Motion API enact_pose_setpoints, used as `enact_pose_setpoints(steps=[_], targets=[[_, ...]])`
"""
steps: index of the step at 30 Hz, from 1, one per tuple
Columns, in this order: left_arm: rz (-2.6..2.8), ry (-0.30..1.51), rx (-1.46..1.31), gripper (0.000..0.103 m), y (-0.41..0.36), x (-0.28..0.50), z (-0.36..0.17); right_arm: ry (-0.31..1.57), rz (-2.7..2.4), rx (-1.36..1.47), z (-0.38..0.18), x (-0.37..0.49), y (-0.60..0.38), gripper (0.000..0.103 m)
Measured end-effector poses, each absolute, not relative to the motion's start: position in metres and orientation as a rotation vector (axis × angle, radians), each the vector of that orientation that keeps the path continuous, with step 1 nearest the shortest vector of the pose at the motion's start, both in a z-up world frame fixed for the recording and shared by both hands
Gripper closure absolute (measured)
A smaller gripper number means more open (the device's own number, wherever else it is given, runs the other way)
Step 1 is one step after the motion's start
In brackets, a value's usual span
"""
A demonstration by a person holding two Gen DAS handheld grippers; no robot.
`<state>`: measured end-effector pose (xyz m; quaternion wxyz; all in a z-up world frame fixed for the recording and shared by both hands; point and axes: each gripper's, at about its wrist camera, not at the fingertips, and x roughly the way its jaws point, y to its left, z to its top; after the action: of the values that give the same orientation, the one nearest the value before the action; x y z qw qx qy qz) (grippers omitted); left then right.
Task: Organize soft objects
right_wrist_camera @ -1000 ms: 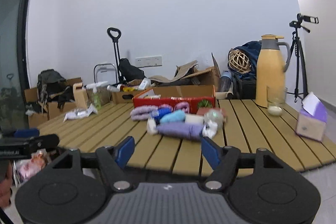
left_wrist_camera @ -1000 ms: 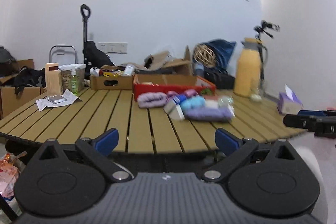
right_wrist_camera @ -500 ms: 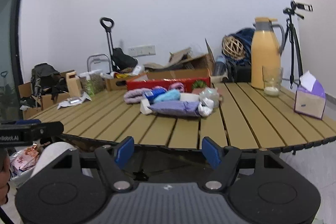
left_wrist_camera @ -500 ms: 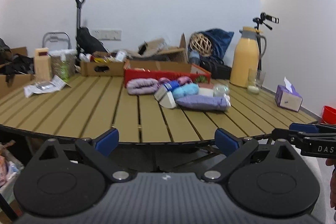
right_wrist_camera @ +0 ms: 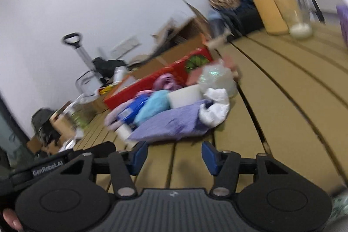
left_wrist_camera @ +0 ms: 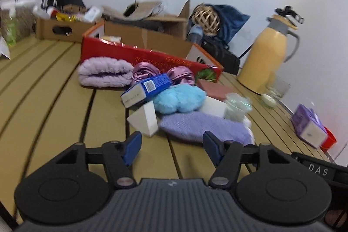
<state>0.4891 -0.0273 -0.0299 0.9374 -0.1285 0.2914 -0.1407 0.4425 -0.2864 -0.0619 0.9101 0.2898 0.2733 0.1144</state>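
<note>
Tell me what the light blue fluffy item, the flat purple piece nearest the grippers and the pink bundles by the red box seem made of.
The light blue item looks like plush or fleece: fuzzy, matte, lumpy. The flat purple piece looks like a fine knit, soft and dull, though blur hides the weave. The pink bundles look like satin: glossy highlights along smooth folds.
</note>
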Motion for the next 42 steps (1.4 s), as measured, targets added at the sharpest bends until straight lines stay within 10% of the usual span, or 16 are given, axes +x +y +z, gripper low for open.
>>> enact_pose_setpoints(steps=[5, 9, 12, 17, 21, 25, 29, 31, 33, 42], targets=[[-0.300, 0.652, -0.361, 0.039, -0.030, 0.526, -0.041, 0.563, 0.216, 0.784, -0.082, 0.473, -0.303, 0.069], [-0.300, 0.660, -0.382, 0.089, -0.035, 0.533, -0.046, 0.583, 0.242, 0.797, -0.090, 0.481, -0.308, 0.095], [-0.300, 0.689, -0.393, 0.095, -0.031, 0.517, -0.042, 0.612, 0.339, 0.777, -0.085, 0.474, -0.313, 0.096], [-0.362, 0.720, -0.293, 0.093, -0.025, 0.450, -0.044, 0.710, 0.483, 0.559, -0.068, 0.444, -0.305, 0.092], [-0.379, 0.718, -0.304, 0.058, -0.021, 0.436, -0.049, 0.679, 0.404, 0.490, -0.063, 0.432, -0.301, 0.079], [-0.366, 0.653, -0.322, 0.049, -0.016, 0.446, -0.040, 0.572, 0.306, 0.456, -0.053, 0.437, -0.291, 0.068], [-0.351, 0.669, -0.361, 0.051, -0.015, 0.464, -0.043, 0.580, 0.264, 0.442, -0.058, 0.457, -0.278, 0.067], [-0.371, 0.691, -0.376, 0.080, -0.015, 0.468, -0.050, 0.603, 0.239, 0.387, -0.064, 0.462, -0.267, 0.068], [-0.390, 0.715, -0.377, 0.088, -0.013, 0.469, -0.052, 0.615, 0.232, 0.289, -0.068, 0.458, -0.253, 0.068], [-0.403, 0.715, -0.334, 0.088, -0.013, 0.460, -0.056, 0.589, 0.203, 0.093, -0.070, 0.438, -0.227, 0.069]])
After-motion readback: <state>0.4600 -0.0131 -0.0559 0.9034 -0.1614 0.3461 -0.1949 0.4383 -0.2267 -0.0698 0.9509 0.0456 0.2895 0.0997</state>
